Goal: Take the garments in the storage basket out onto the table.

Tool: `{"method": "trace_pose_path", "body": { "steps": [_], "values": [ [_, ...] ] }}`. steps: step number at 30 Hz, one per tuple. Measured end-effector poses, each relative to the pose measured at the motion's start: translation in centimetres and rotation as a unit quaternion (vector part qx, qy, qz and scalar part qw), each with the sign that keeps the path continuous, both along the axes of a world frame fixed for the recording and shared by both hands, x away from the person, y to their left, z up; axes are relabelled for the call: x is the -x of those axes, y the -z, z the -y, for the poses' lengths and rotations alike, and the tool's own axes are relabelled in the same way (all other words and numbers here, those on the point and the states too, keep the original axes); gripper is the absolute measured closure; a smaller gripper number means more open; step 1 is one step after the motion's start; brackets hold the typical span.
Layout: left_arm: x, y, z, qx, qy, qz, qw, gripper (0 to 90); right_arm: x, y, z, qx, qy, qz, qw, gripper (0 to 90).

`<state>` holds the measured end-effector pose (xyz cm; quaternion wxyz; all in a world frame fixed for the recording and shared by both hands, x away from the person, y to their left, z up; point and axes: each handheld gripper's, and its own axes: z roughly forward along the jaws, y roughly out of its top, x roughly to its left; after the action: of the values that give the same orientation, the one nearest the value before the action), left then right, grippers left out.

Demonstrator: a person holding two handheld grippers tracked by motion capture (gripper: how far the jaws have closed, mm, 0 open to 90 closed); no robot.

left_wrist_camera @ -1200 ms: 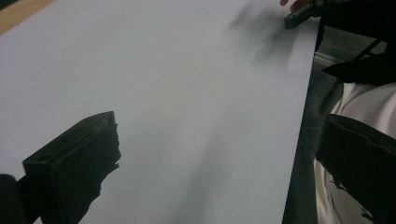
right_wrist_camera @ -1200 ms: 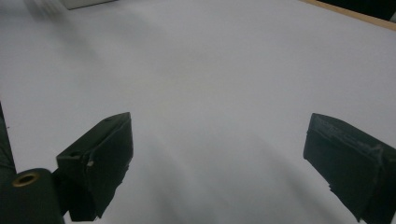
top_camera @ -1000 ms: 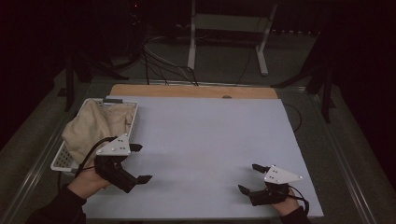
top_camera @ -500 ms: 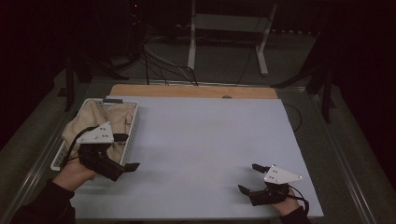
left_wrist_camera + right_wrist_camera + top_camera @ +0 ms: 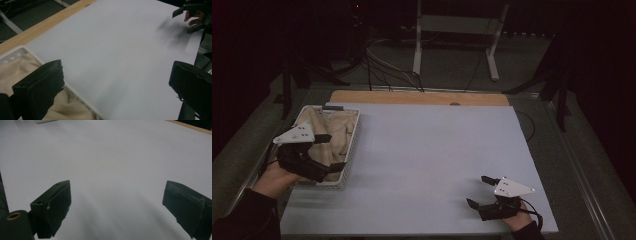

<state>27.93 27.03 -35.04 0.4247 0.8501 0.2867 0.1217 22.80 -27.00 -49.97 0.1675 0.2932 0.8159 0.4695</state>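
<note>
I held my left gripper (image 5: 331, 151) over the white basket (image 5: 353, 134), which stood at the left edge of the tabletop (image 5: 427, 160). Its two jaws were spread wide apart and nothing was between them. In the high view one jaw pointed across the far part of the basket and the other lay above the near part, close to the near right corner of the basket. In the left gripper view the left jaw hung over the beige cloth (image 5: 15, 71) and the right jaw was over the bare tabletop (image 5: 112, 57), with the perforated rim of the basket (image 5: 17, 53) running between them. I could not tell if a jaw touched the cloth.

The beige cloth (image 5: 328, 131) lay crumpled inside the basket and filled most of it. Far behind the basket, a strip of bare wood (image 5: 422, 97) ran along the far edge of the pale tabletop.

My right gripper (image 5: 478, 191) rested well apart from the basket, on the opposite side, near the near right corner of the tabletop. Its jaws were also spread open and they held nothing. In the right gripper view only the plain tabletop (image 5: 112, 157) lay between and beyond them. My left hand (image 5: 274, 176) was just at the near left side of the basket.
</note>
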Motion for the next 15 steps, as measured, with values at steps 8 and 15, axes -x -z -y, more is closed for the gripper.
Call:
{"method": "trace_pose_path", "body": {
  "steps": [8,15],
  "values": [
    [-0.8,-0.8,-1.5,-0.009,-0.026,0.004,0.9996,0.2,-0.1,0.0,0.0,0.002,-0.002,0.001,1.0000,8.5],
    [-1.5,-1.3,-3.1,-0.001,-0.050,0.012,0.9987,0.2,-0.1,0.0,0.0,-0.005,-0.004,0.002,1.0000,8.6]
  ]
}}
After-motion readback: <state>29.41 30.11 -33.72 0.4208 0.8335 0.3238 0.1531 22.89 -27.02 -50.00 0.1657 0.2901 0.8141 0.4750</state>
